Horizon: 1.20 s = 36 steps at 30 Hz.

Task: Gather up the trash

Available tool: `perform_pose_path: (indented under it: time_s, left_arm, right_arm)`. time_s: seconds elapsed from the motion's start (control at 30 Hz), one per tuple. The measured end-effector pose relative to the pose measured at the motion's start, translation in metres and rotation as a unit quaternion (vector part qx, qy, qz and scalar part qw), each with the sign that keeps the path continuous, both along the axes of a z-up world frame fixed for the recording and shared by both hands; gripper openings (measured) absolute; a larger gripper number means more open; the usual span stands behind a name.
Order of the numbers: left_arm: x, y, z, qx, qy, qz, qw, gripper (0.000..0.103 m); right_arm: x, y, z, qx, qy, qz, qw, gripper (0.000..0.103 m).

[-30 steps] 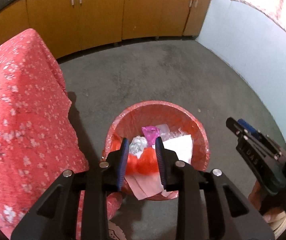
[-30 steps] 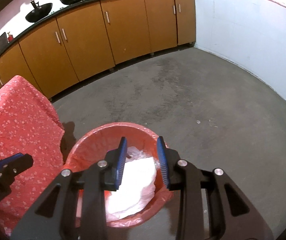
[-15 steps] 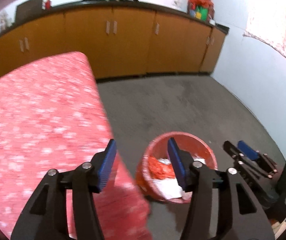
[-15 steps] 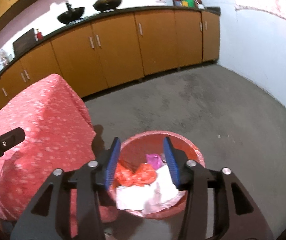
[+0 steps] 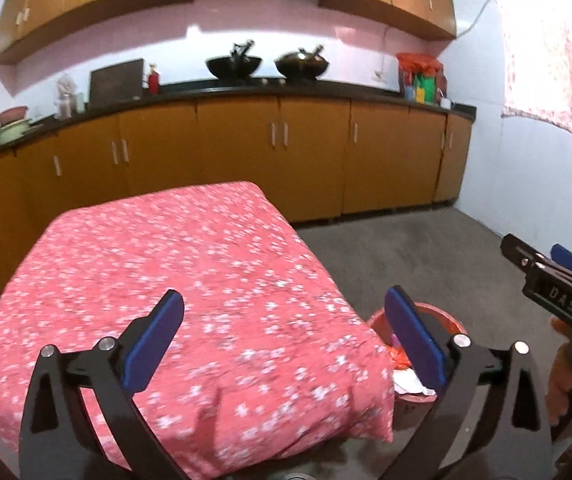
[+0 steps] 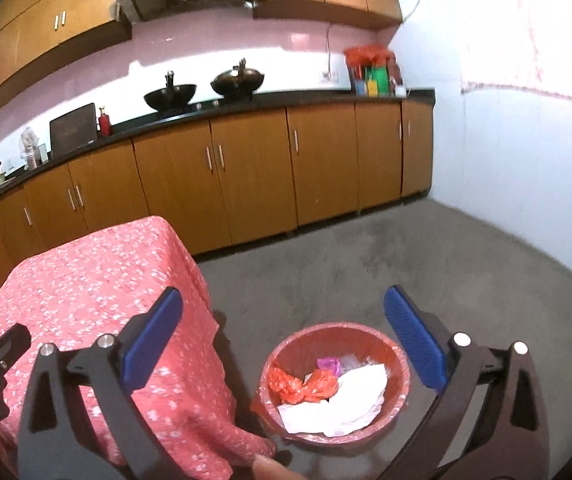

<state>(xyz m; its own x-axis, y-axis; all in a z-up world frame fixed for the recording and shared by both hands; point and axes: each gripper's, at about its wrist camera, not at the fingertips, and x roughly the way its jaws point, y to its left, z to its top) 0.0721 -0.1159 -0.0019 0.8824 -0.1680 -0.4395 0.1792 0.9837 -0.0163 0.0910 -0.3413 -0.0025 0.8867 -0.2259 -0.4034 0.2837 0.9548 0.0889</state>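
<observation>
Bin point(image 6: 399, 380), red and lined with a red plastic bag, stands on the grey floor point(image 6: 405, 264) just beside the table's right corner; it serves as the landmark for what follows. Inside the bin lie a crumpled orange-red bag point(image 6: 301, 385) toward the table side, white paper point(image 6: 349, 400) spread across the middle and front, and a small pink wrapper point(image 6: 327, 364) at the back; all trash seen is within the rim. Table point(image 5: 174, 280), draped in a red cloth with white flowers, stands left of the bin; its cloth hangs close to the bin's rim, contact not determinable. Left gripper point(image 5: 286, 344) hovers above the table's near edge, left of the bin, blue pads spread wide with nothing between them; from this view the bin point(image 5: 451, 322) is half hidden behind the table corner and the right-hand pad. Right gripper point(image 6: 286, 340) hovers above and in front of the bin, fingers likewise spread wide and holding nothing; the bin shows between them. Cabinets point(image 6: 254, 184) in orange-brown under a dark counter run along the wall well beyond the bin; two black woks point(image 6: 206, 90) sit on that counter.
</observation>
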Motion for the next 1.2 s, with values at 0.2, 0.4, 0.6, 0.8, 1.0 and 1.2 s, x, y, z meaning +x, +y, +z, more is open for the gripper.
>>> perform_pose_path:
  time_s: [0.2, 0.4, 0.6, 0.8, 1.0, 1.2]
  left_arm:
    - [-0.025, 0.031, 0.014, -0.022, -0.020, 0.019, 0.9994, 0.101]
    - [-0.048, 0.050, 0.014, -0.016, -0.027, 0.039, 0.9988, 0.101]
    - [-0.066, 0.060, 0.012, -0.001, -0.042, 0.048, 0.9980, 0.101]
    - [-0.080, 0.071, 0.008, -0.007, -0.046, 0.048, 0.9978, 0.101]
    - [-0.084, 0.080, 0.006, -0.012, -0.045, 0.050, 0.9977, 0.101]
    - [-0.088, 0.083, 0.005, -0.015, -0.043, 0.051, 0.9976, 0.101]
  right_arm:
    - [-0.035, 0.035, 0.025, -0.037, -0.013, -0.009, 0.999, 0.099]
    - [-0.072, 0.070, 0.029, -0.076, -0.035, -0.010, 0.996, 0.099]
    - [-0.091, 0.088, 0.024, -0.079, -0.032, 0.003, 0.996, 0.099]
    - [-0.105, 0.100, 0.025, -0.089, -0.037, 0.007, 0.995, 0.099]
    - [-0.108, 0.105, 0.025, -0.085, -0.033, 0.009, 0.996, 0.099]
    - [-0.110, 0.106, 0.024, -0.082, -0.035, 0.009, 0.996, 0.099]
